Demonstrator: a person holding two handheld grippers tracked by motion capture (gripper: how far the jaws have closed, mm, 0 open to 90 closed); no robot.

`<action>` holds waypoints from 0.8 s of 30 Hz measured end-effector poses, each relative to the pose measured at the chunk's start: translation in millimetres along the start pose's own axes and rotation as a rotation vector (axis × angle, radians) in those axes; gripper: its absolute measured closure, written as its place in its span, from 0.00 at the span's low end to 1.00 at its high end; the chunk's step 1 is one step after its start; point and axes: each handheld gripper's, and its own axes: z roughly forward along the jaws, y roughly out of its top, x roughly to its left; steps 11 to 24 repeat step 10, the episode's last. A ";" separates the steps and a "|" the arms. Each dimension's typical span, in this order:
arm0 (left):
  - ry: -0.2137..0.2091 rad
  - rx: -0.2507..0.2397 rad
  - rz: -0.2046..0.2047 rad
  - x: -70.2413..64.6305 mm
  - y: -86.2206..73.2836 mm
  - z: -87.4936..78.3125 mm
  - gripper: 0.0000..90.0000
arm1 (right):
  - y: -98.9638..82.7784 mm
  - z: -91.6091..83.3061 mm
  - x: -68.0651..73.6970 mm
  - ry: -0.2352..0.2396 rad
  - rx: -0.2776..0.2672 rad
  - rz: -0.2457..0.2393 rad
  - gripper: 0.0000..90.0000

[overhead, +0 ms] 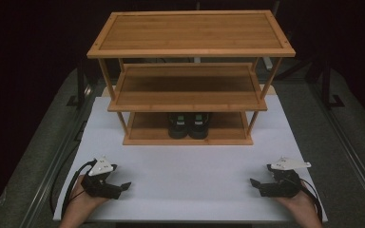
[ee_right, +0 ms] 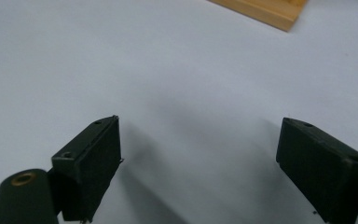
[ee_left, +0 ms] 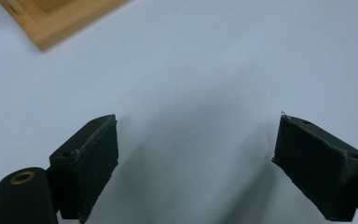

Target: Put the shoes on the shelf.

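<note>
My left hand-held gripper (overhead: 123, 186) rests low over the white surface (overhead: 185, 171) near its front left corner, jaws spread wide with nothing between them. My right hand-held gripper (overhead: 255, 183) sits mirrored near the front right corner, likewise released and empty. Both point inward toward each other. Well ahead of them, a pair of black shoes (overhead: 188, 125) stands side by side on the bottom tier of the three-tier wooden shoe rack (overhead: 190, 47).

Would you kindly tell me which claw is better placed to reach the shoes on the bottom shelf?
Neither clearly: the left claw and right claw sit open, about equally far from the black shoes, centred on the rack.
</note>
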 end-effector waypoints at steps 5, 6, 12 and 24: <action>-0.011 -0.031 -0.019 1.1 -7.0 0.7 0.13 | -1.7 1.8 -0.6 -0.021 0.016 -0.019 0.14; -0.011 -0.031 -0.017 1.0 -6.8 0.9 0.12 | -1.8 2.0 -0.2 -0.023 0.018 -0.022 0.14; 0.009 -0.014 -0.023 1.8 -6.5 -0.8 0.08 | -1.9 2.0 -0.3 -0.046 0.019 -0.009 0.11; 0.009 -0.014 -0.023 1.8 -6.5 -0.8 0.08 | -1.9 2.0 -0.3 -0.046 0.019 -0.009 0.11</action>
